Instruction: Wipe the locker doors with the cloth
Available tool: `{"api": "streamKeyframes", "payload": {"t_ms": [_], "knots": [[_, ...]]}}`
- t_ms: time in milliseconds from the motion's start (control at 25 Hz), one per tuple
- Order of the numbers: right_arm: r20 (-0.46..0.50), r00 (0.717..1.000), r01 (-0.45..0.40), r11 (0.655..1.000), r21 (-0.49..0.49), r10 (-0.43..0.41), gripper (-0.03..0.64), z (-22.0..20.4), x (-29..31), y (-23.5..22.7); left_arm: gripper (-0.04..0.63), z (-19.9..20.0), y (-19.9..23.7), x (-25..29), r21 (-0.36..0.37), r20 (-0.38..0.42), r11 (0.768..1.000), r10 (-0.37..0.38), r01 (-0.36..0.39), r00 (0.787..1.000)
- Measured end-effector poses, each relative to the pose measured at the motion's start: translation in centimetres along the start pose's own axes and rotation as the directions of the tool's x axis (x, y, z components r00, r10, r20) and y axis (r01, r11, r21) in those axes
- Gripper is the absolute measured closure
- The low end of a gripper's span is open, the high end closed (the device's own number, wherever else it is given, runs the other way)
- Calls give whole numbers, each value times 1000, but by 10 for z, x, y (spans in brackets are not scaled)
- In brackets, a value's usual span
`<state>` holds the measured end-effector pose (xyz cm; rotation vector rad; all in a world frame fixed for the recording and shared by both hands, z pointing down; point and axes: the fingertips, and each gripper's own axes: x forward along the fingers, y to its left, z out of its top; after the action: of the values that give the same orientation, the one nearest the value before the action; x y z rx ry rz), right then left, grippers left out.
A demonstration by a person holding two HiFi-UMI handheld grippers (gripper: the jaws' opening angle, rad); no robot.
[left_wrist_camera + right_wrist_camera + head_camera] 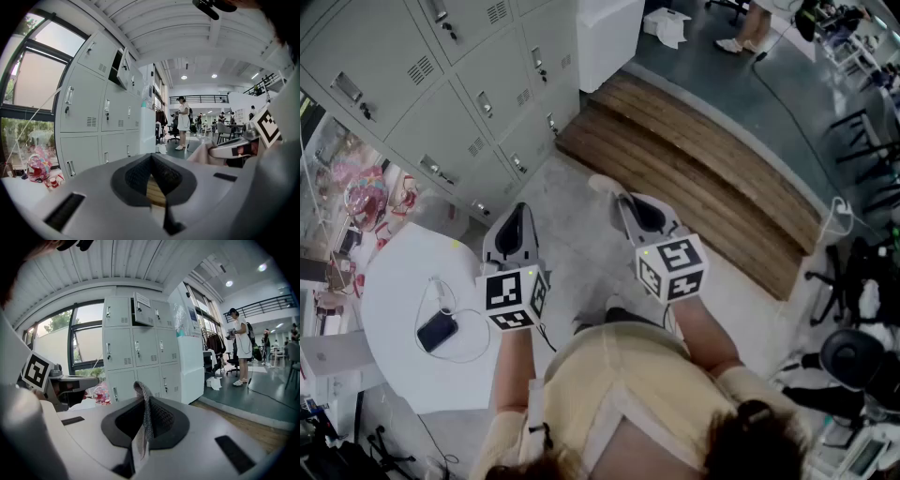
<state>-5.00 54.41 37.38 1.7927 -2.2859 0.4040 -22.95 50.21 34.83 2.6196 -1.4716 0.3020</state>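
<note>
The grey lockers (pixel 441 84) stand at the upper left of the head view, some way ahead of both grippers. They fill the left of the left gripper view (pixel 103 108) and the middle of the right gripper view (pixel 136 348), with one upper door (pixel 143 303) hanging open. My right gripper (pixel 623 199) (pixel 143 411) is shut on a grey knit cloth (pixel 142 399), whose pale end (pixel 603 185) pokes out past the tips. My left gripper (pixel 517 211) (pixel 157 185) is held beside it, jaws together with nothing between them. Neither gripper touches the lockers.
A white round table (pixel 394 309) with a phone (pixel 437 330) and cable is at my left. A wooden platform (pixel 703 169) runs ahead right, next to a white cabinet (pixel 609 33). A person (pixel 240 348) stands farther off. Office chairs (pixel 853 356) are at the right.
</note>
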Motion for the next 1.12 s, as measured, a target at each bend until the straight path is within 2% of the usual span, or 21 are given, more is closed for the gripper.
{"api": "streamKeyframes", "payload": {"t_ms": [360, 760, 920, 1120], "knots": [[14, 999, -34, 999, 25, 33, 601, -2, 3, -30, 603, -12, -26, 21, -83, -24, 997, -2, 0, 1000], [-29, 999, -40, 999, 20, 40, 601, -9, 34, -41, 603, -12, -16, 45, -74, -42, 997, 26, -29, 999], [-35, 999, -28, 1000, 14, 28, 601, -6, 60, -49, 603, -9, -3, 74, -58, -37, 998, 25, -27, 999], [-44, 999, -15, 1000, -12, 15, 601, 10, 101, -61, 603, -1, 15, 121, -56, -38, 998, -11, 8, 999]]}}
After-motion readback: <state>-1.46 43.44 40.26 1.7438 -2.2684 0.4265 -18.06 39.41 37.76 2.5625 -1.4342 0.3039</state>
